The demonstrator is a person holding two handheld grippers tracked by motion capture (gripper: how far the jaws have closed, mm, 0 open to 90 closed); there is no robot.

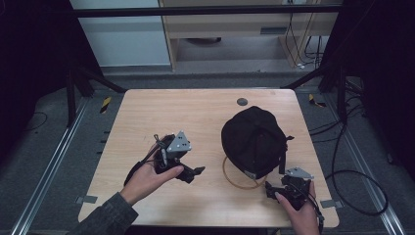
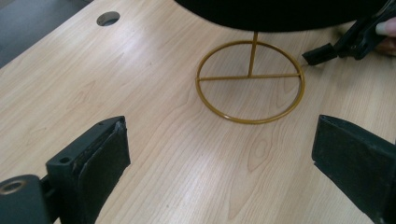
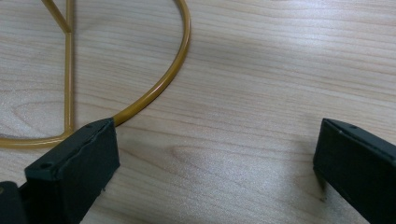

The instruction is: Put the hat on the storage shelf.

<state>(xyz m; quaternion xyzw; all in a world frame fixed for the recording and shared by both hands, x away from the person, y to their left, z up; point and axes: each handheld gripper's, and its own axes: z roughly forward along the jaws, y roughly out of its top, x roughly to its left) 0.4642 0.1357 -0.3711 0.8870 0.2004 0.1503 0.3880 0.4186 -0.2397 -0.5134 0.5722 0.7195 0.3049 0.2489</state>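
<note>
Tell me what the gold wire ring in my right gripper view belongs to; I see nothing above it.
Observer: It is the base of a stand; a thin post rises from its crossbar to a black cap on top.
Operator: Is the right gripper gripping that stand?
Observer: No. The right gripper is open beside the ring, one jaw tip right at its rim; contact I cannot tell.
Operator: And the other gripper?
Observer: The left gripper is open too, over bare table left of the stand, pointing toward it.
</note>
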